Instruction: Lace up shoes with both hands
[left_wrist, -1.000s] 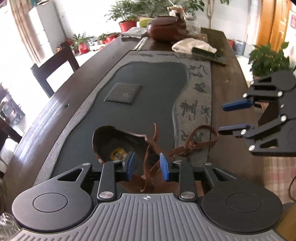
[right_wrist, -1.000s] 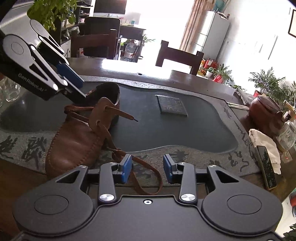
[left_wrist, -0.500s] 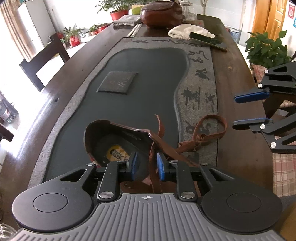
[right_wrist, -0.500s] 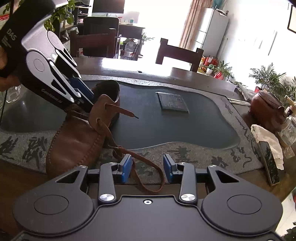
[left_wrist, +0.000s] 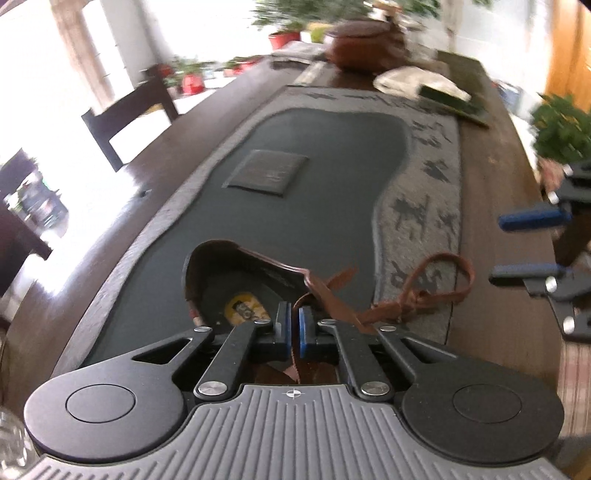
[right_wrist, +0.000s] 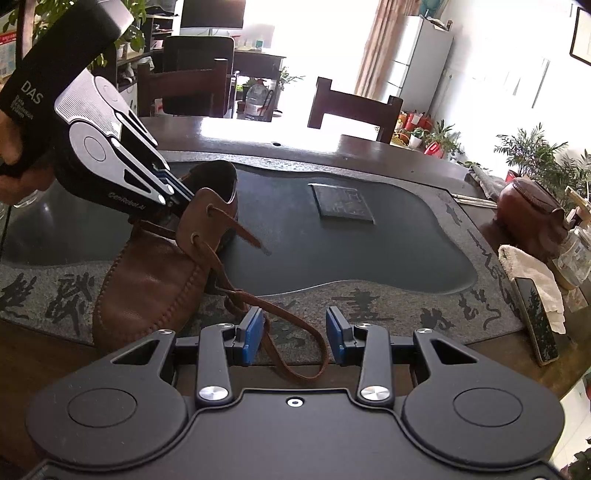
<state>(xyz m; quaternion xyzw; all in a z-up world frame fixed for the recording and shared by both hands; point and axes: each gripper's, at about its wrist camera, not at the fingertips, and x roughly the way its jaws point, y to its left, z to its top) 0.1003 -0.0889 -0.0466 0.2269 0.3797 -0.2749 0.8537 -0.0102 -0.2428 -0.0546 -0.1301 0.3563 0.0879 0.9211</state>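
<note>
Lace (left_wrist: 294, 354) clamped in left fingers (left_wrist: 282, 325); right fingers (right_wrist: 255, 334) apart astride its loop.

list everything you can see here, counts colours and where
shoe: 1, brown leather, on the near edge of the stone tray
lace: 1, brown, one end pinched over the shoe, a loop lying by the right gripper
stone tray: 1, dark grey with carved characters, on the table
square slab: 1, dark grey, in the tray's middle
table: 1, dark wood
teapot: 1, brown, far end
cloth: 1, white, beside the teapot
phone: 1, black, on the cloth
chairs: 2, dark wood, behind the table
left gripper: black, blue pads, shut on lace
right gripper: black, blue pads, open
</note>
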